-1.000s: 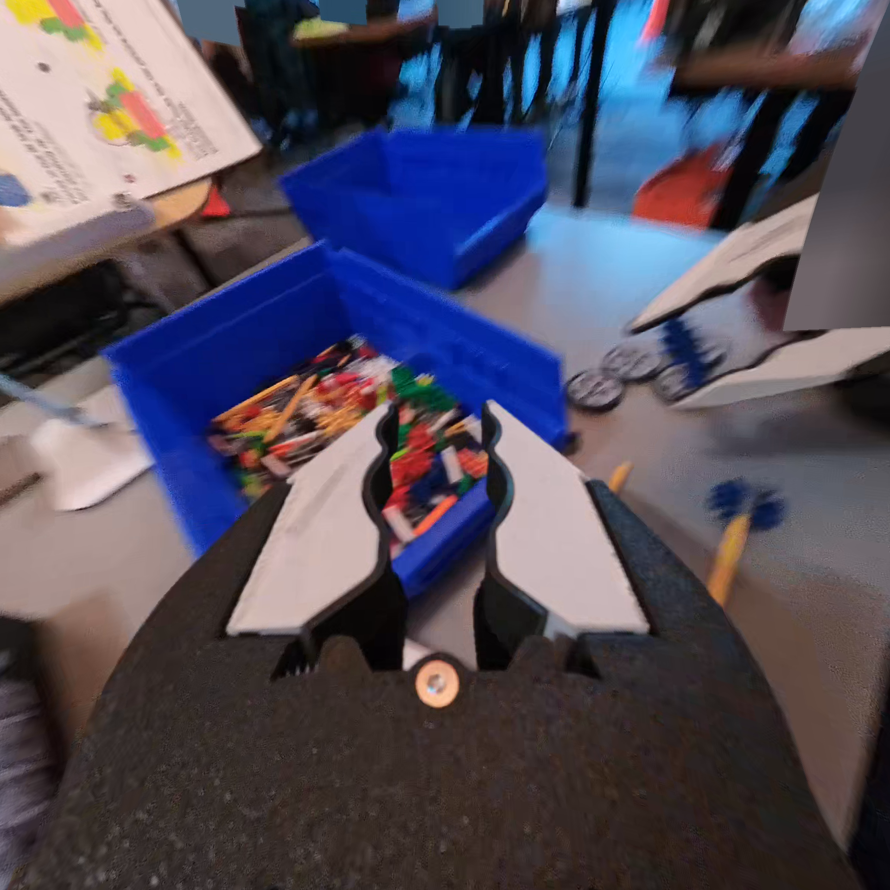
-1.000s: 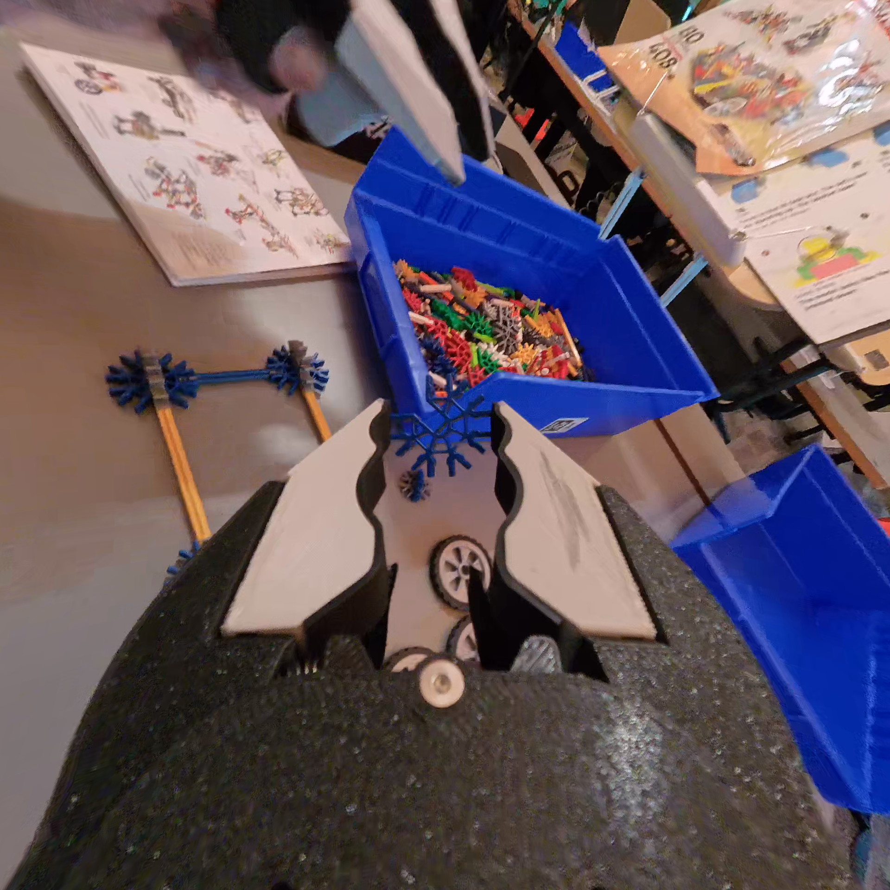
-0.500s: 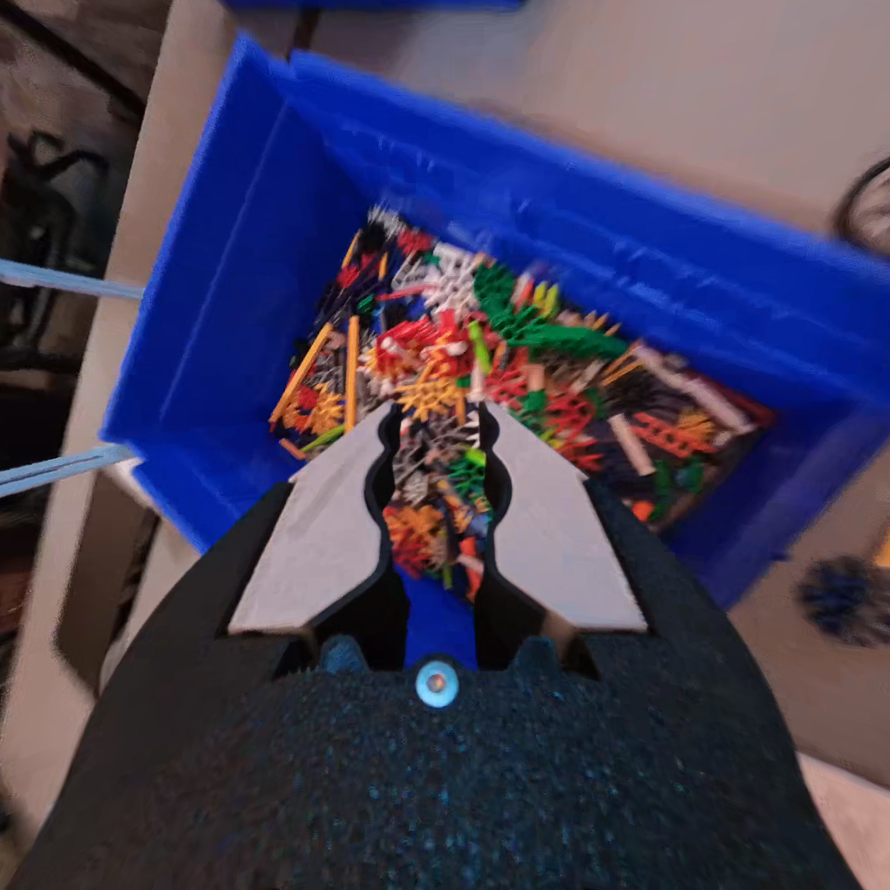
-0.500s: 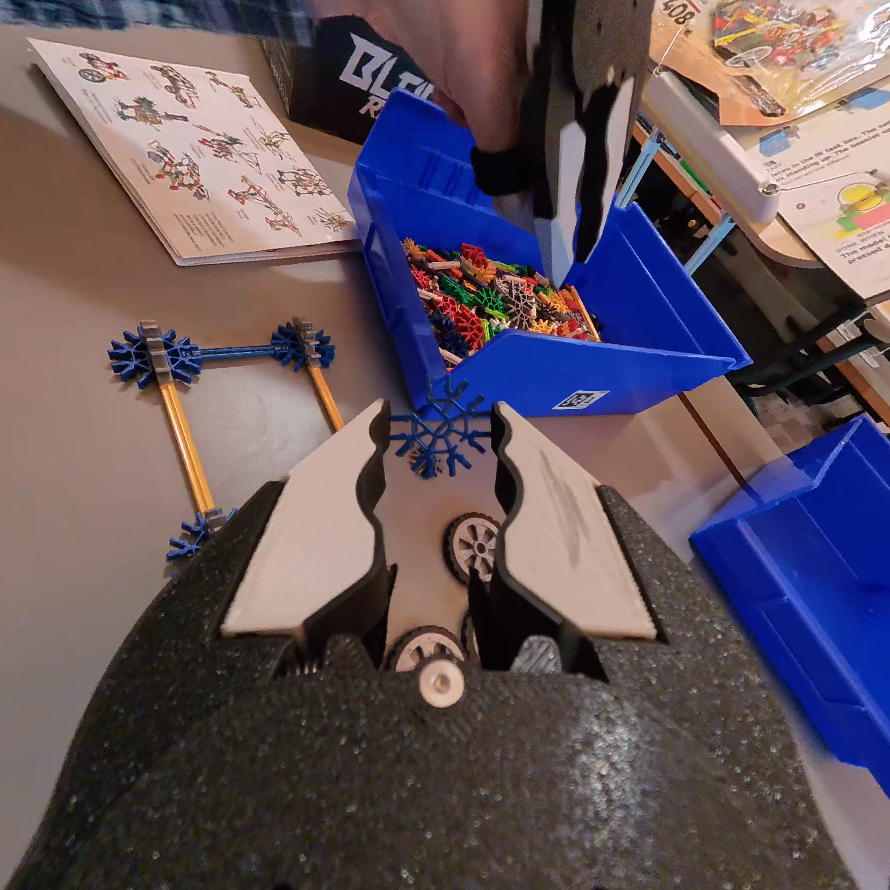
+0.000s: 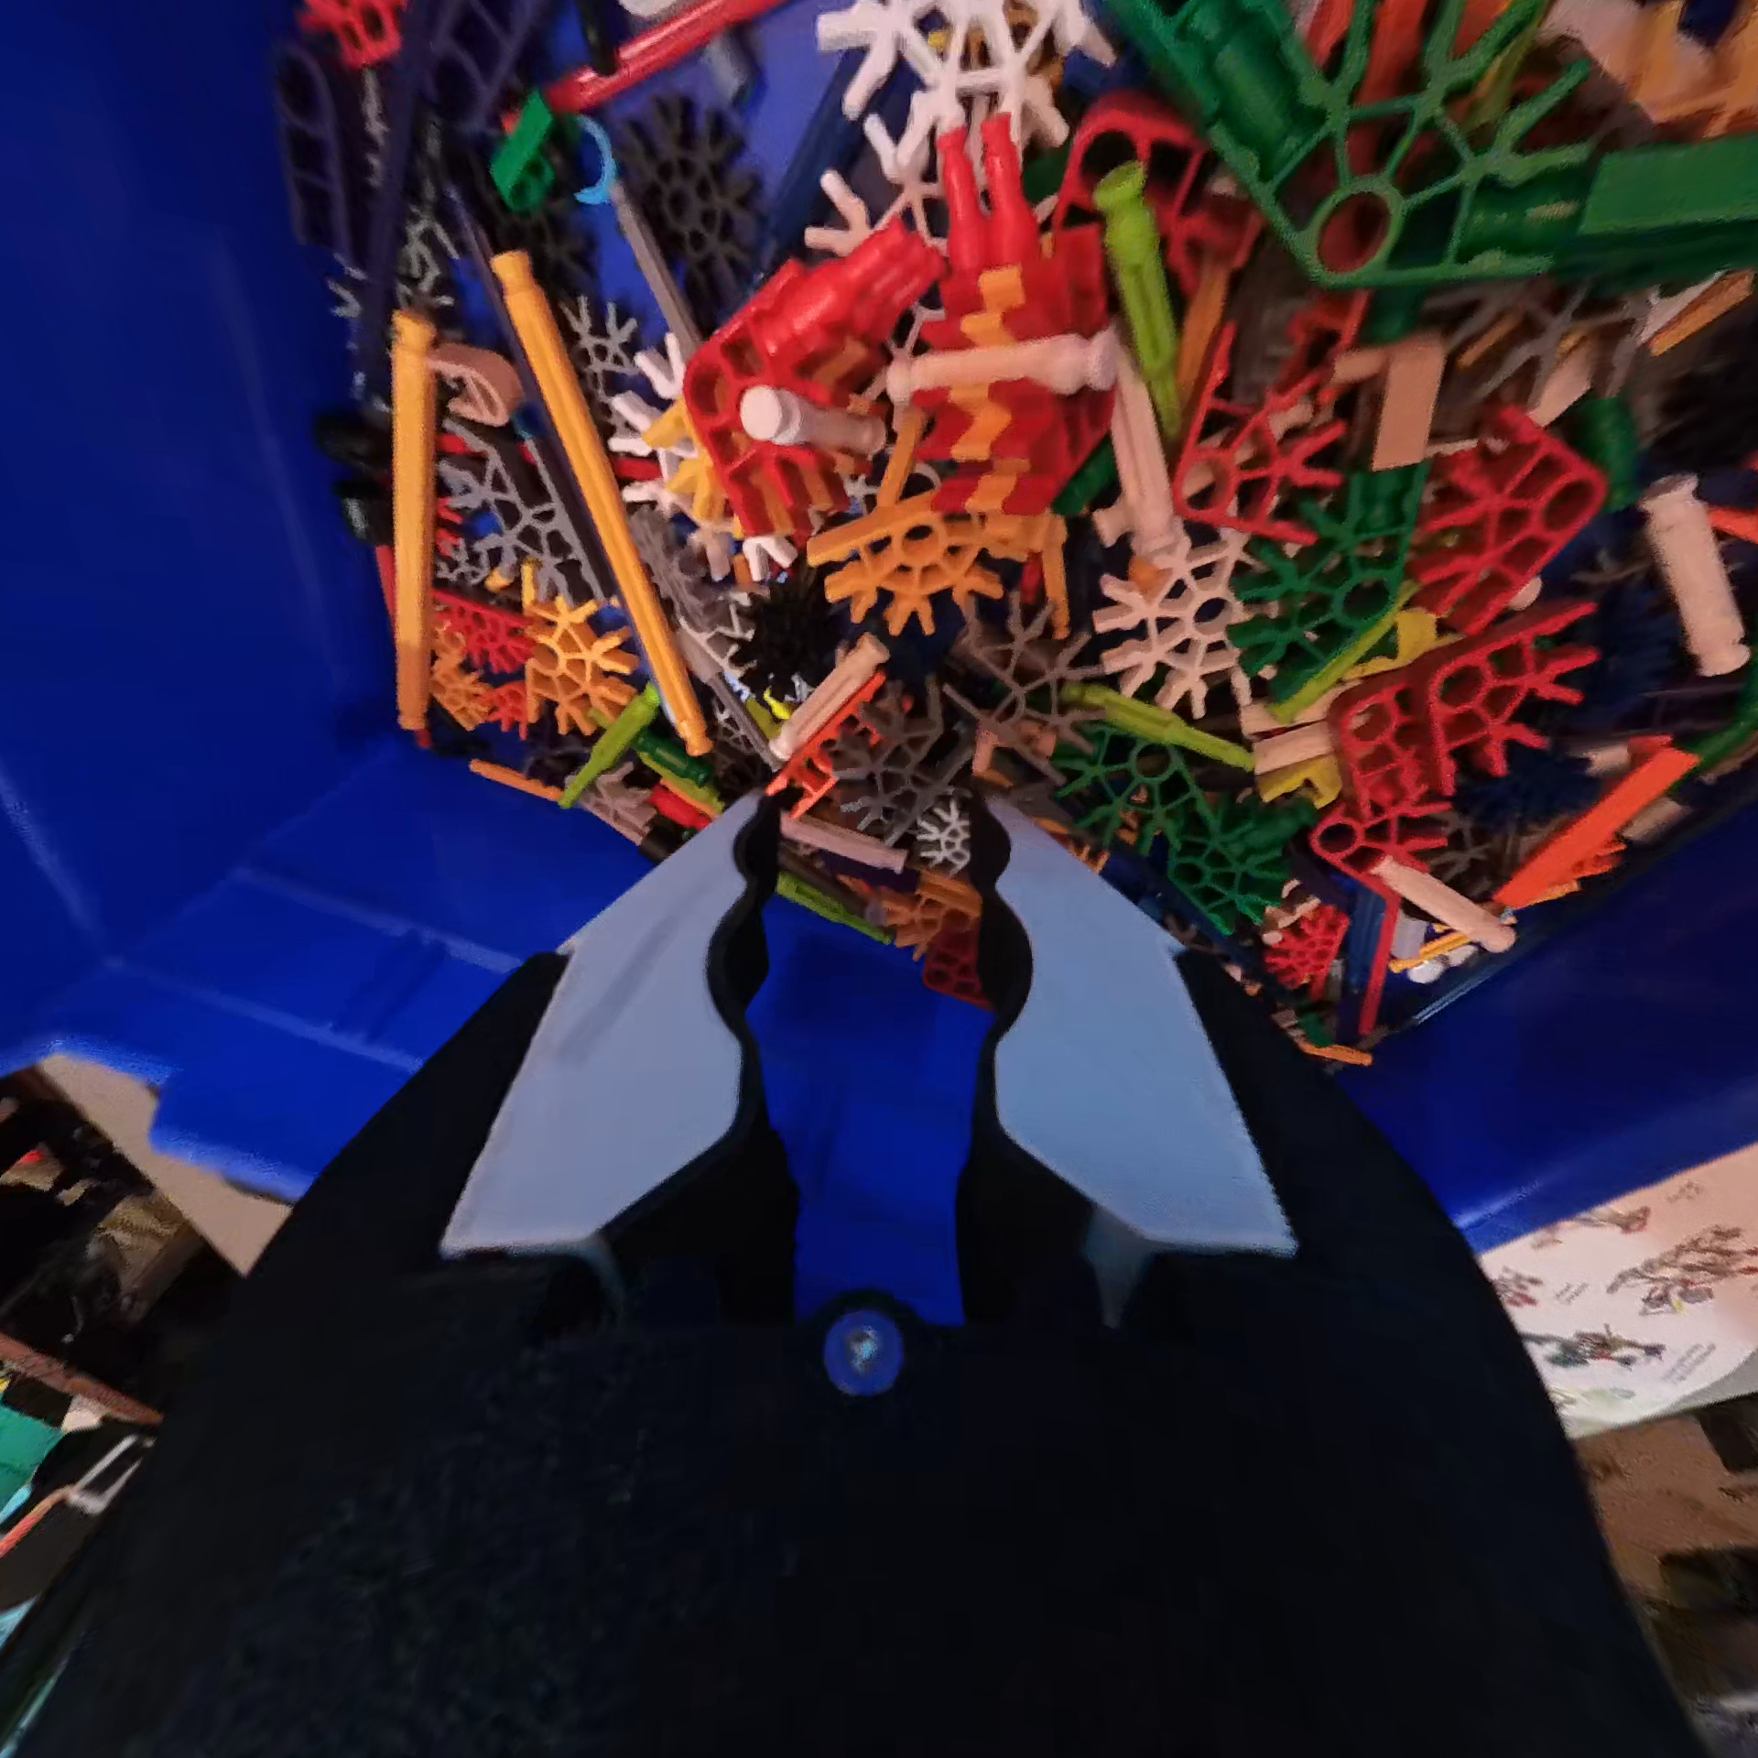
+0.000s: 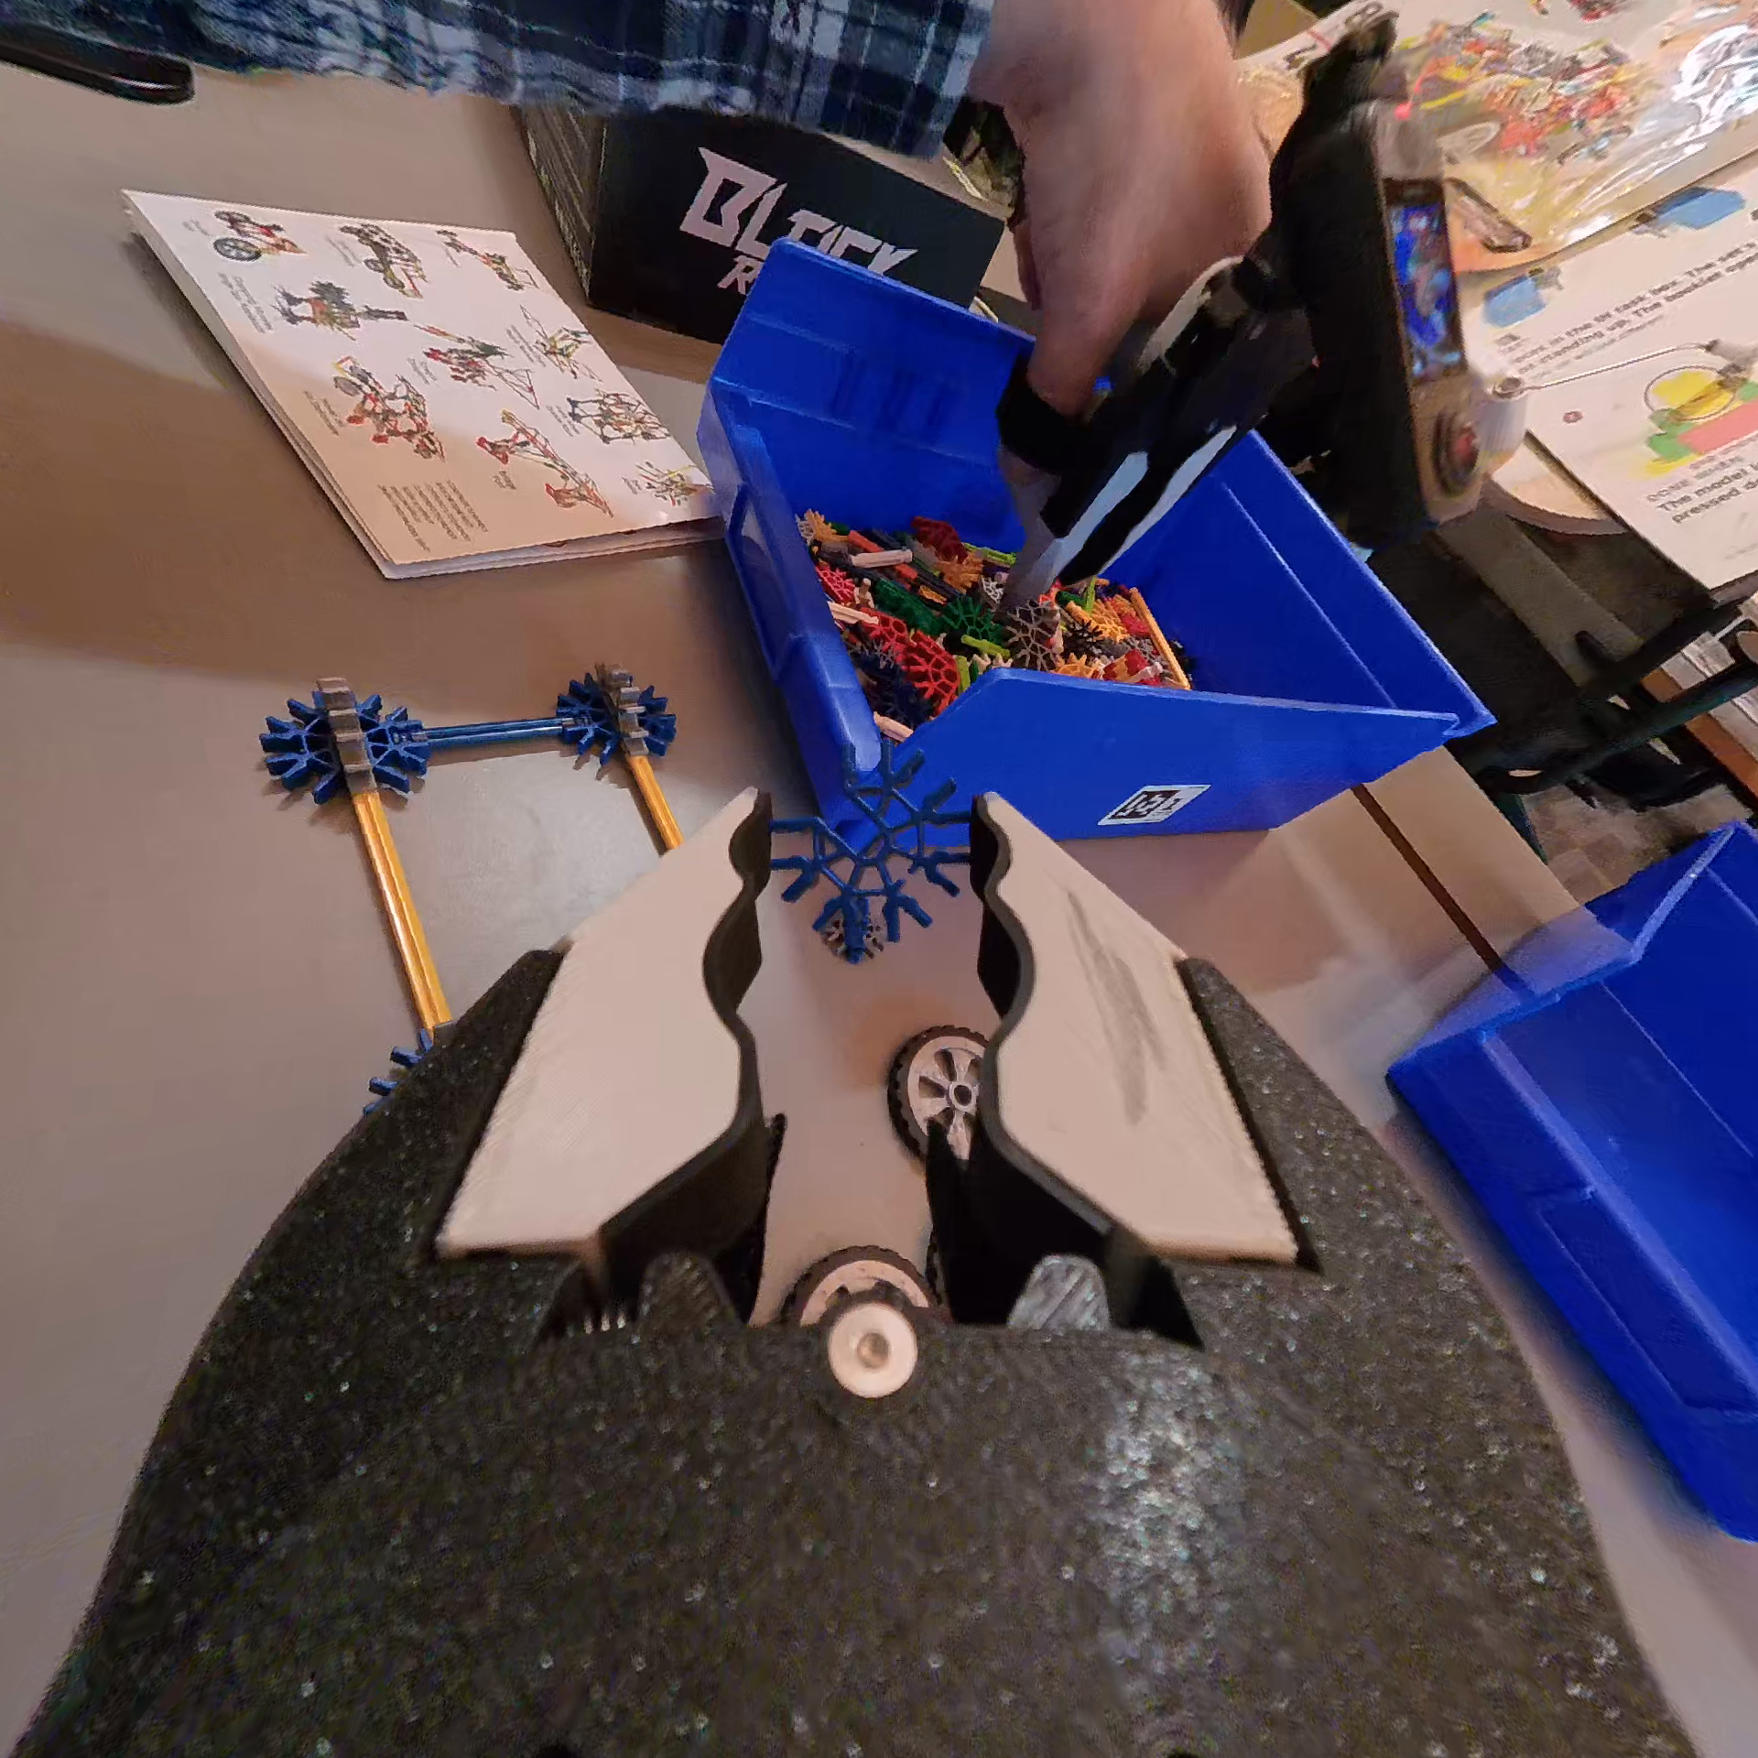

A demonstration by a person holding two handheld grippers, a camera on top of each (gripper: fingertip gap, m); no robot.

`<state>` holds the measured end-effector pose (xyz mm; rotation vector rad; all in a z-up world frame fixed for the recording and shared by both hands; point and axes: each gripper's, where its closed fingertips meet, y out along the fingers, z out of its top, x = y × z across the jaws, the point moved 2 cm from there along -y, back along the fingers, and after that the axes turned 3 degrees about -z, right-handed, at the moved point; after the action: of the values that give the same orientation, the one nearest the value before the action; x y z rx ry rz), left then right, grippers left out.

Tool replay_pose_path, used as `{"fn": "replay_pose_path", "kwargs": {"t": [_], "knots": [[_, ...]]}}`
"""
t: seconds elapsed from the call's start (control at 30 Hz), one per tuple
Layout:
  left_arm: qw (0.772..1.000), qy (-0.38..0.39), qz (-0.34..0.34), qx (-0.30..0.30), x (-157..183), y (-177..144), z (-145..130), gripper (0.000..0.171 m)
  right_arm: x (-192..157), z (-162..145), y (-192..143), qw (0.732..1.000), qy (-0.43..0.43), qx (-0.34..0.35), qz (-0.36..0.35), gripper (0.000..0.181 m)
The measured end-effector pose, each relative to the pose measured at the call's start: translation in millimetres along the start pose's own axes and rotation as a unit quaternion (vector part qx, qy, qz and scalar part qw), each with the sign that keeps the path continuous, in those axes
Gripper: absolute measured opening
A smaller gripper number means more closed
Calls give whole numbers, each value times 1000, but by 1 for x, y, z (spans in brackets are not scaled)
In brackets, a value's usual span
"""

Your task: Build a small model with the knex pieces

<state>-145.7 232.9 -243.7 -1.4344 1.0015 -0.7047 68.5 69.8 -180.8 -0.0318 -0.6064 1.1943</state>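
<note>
1. Inside the blue bin [image 5: 238,904]: left gripper [image 5: 870,837], grey fingers parted with nothing between them, tips just above a heap of construction-toy pieces [image 5: 999,571]. Only the left wrist view resolves these: red and green lattice connectors, white and grey snowflake connectors, yellow rods, cream pegs, all glossy moulded plastic.
2. Near table edge: right gripper [image 6: 870,837], black foam body, clamped on a blue snowflake connector [image 6: 870,861] held edge to edge between its fingertips, above the table [image 6: 143,951].
3. Right wrist view alone shows:
 - the bin resting on the table and the person's hand [image 6: 1132,200] on the left gripper;
 - a blue-and-yellow rod frame [image 6: 457,752] left of the bin;
 - two small wheels [image 6: 942,1089] beneath the fingers;
 - an illustrated booklet [image 6: 419,371] toward the far left corner;
 - a second blue bin [image 6: 1617,1123] at the right edge.
</note>
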Motion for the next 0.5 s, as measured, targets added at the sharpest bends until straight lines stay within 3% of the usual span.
{"fn": "replay_pose_path", "kwargs": {"t": [0.07,0.13,0.33,0.5], "knots": [[1000,-1,-5,4,-3,5,2,38,0,2,-1,1000,3,5,1,41],[1000,4,-8,10,-3,8,4,25,0,3,-1,1000,3,7,0,41],[1000,7,10,24,0,4,-1,24,3,4,-3,1000,5,10,-4,41],[995,-7,53,89,10,-29,-9,23,4,3,-3,1000,16,9,-2,41]]}}
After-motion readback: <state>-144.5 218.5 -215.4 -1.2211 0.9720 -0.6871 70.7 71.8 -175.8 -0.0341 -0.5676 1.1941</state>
